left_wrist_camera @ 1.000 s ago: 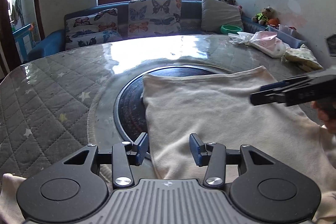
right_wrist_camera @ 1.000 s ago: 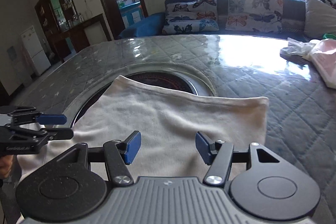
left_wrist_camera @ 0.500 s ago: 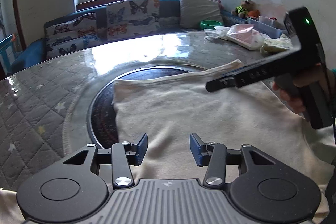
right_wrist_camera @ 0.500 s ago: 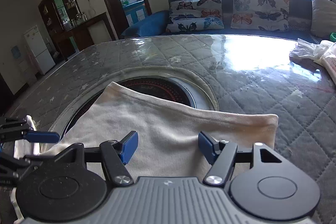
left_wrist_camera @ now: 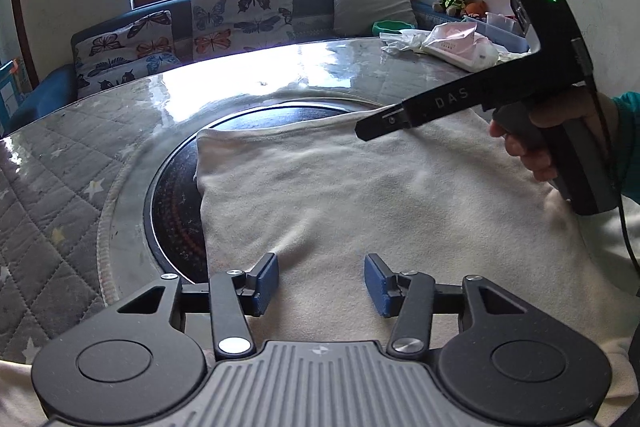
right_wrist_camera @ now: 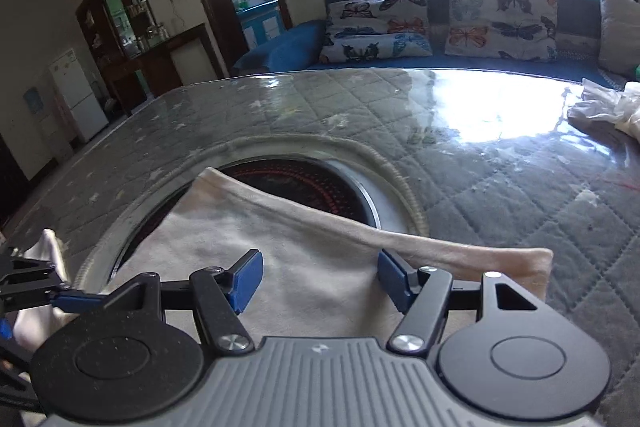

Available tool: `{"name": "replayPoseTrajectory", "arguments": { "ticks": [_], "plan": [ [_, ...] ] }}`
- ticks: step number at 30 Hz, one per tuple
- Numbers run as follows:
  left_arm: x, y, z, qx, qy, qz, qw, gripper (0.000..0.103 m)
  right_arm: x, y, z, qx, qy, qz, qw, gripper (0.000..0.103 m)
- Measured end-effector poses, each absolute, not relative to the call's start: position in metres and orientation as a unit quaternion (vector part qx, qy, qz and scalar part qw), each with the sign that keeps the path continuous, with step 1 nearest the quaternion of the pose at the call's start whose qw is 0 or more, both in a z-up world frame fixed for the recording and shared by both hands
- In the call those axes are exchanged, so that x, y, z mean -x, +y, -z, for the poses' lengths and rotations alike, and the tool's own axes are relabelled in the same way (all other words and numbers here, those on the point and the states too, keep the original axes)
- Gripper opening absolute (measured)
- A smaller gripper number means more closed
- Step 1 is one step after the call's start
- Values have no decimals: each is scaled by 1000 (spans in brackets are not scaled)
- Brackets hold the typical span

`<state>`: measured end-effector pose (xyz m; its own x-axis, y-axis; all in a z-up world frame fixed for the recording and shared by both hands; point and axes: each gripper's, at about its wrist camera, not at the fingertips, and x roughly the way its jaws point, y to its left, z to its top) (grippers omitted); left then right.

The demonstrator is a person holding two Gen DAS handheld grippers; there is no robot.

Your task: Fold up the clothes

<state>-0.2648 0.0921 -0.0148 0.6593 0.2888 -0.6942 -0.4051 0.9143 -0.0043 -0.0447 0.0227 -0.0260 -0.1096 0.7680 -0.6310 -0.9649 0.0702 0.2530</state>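
Cream cloth (left_wrist_camera: 360, 211) lies flat on the bench (left_wrist_camera: 60, 195) directly under and ahead of both tools. Your left hand-held gripper (left_wrist_camera: 321, 281) hovers over its near part, jaws opening, nothing between them. Your right hand-held gripper (right_wrist_camera: 320, 281) hangs above the cloth with jaws apart and empty. Beyond the fingertips the far edge looks doubled, so one fold seems done, though you cannot be sure. Further folds remain, you'd judge. Past that edge, the dark round inset (right_wrist_camera: 304, 179) shows, and more laundry (left_wrist_camera: 448, 43) waits at the bench's far side.
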Motion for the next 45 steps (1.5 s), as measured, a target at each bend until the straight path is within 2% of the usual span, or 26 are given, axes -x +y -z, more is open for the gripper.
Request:
{"name": "replayPoseTrajectory", "arguments": {
  "ticks": [4, 8, 16, 22, 29, 39, 45],
  "plan": [
    [266, 93, 15, 82, 364, -191, 908, 55, 37, 25, 22, 134, 337, -657, 661, 66],
    [266, 94, 15, 82, 362, -193, 908, 57, 40, 16, 16, 144, 330, -658, 661, 70],
    [271, 91, 12, 79, 358, -198, 909, 59, 30, -17, 5, 162, 334, -634, 678, 70],
    [284, 70, 8, 62, 354, -178, 916, 61, 72, -80, -9, 220, 285, -662, 657, 72],
    [299, 44, 11, 35, 362, -161, 918, 68, 126, -140, 8, 305, 220, -651, 660, 76],
    [299, 20, -5, 27, 345, -143, 927, 75, 103, -233, -8, 197, 244, -553, 772, 82],
    [289, -2, -13, 21, 332, -126, 935, 89, 67, -291, -7, 148, 273, -445, 840, 82]
  ]
}}
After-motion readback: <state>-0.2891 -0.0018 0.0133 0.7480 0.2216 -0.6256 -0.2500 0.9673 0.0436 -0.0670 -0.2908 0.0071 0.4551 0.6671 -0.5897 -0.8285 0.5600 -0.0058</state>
